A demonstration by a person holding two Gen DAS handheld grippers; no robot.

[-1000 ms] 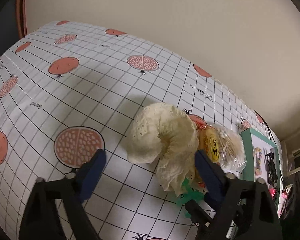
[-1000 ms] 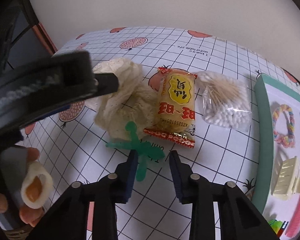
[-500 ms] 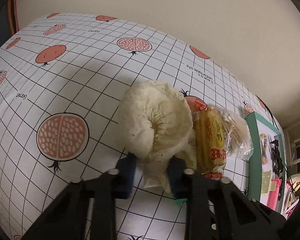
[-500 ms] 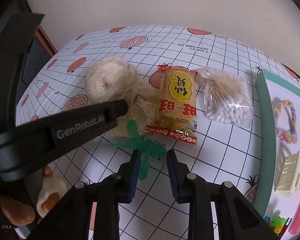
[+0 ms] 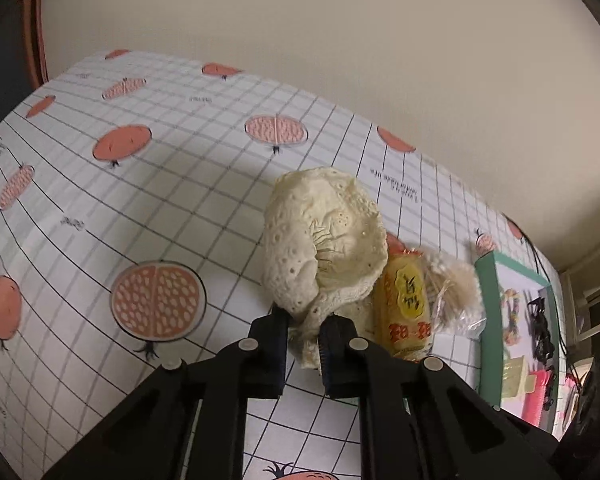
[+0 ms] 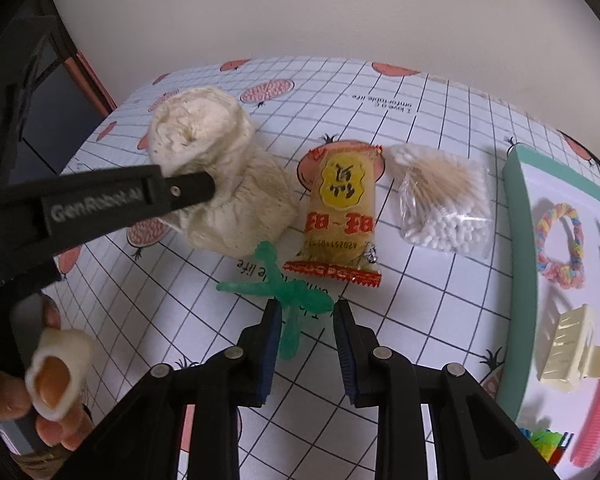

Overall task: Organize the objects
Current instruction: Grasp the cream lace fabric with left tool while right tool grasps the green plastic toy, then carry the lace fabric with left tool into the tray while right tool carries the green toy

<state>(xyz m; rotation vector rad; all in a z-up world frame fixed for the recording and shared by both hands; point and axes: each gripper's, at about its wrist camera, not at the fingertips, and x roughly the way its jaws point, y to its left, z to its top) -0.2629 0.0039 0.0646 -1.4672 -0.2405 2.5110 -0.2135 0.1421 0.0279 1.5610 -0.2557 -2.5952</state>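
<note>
Left gripper (image 5: 303, 338) clamped on cream lace cloth (image 5: 324, 240), lifted at worktop (image 5: 140, 184) centre. Right gripper (image 6: 305, 326) part-open, straddling green plastic figure (image 6: 284, 292). Step: grasping. Next: carry toward teal tray (image 6: 514, 240), 3 o'clock.

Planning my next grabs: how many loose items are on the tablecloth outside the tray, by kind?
Cream lace cloth: 1
Yellow snack packet: 1
Bag of cotton swabs: 1
Green plastic figure: 1
Total: 4, with the left gripper shut on the cloth and the right gripper open around the green figure.
</note>
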